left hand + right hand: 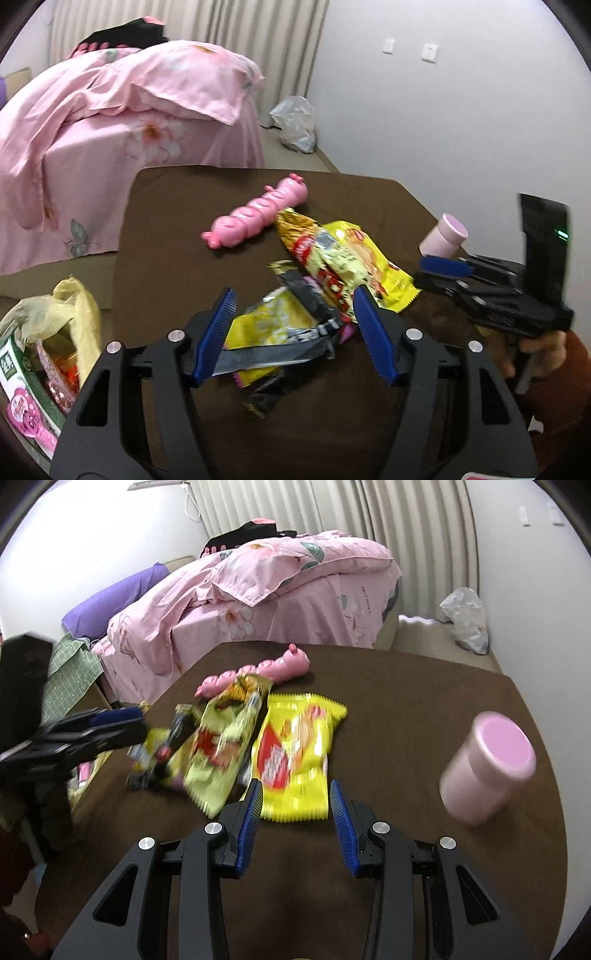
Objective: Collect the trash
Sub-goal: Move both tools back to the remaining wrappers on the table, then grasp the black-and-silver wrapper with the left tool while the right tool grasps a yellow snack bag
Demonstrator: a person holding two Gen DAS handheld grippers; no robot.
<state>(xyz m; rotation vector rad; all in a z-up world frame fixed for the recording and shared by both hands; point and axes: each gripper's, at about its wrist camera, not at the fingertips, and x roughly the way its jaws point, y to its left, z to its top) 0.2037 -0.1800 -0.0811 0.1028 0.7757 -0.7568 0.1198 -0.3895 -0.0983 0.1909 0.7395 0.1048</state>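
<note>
Several snack wrappers lie on a brown table (159, 229). A black and yellow wrapper (280, 332) sits between the blue pads of my left gripper (295, 295), which stands open around it without pressing. A pale green wrapper (317, 251) and a bright yellow bag (373, 266) lie just beyond. In the right wrist view my right gripper (295, 786) is open, its tips at the near edge of the yellow bag (295, 753). The green wrapper (225, 746) lies left of it, and my left gripper (125, 720) reaches in from the left. My right gripper (443, 264) also shows at the right.
A pink pig toy (258, 218) lies behind the wrappers. A pink lidded jar (487, 764) stands at the table's right. An open yellowish bag (66, 314) holding packets hangs off the left edge. Beyond are a bed with pink bedding (110, 110) and a white plastic bag (295, 122) on the floor.
</note>
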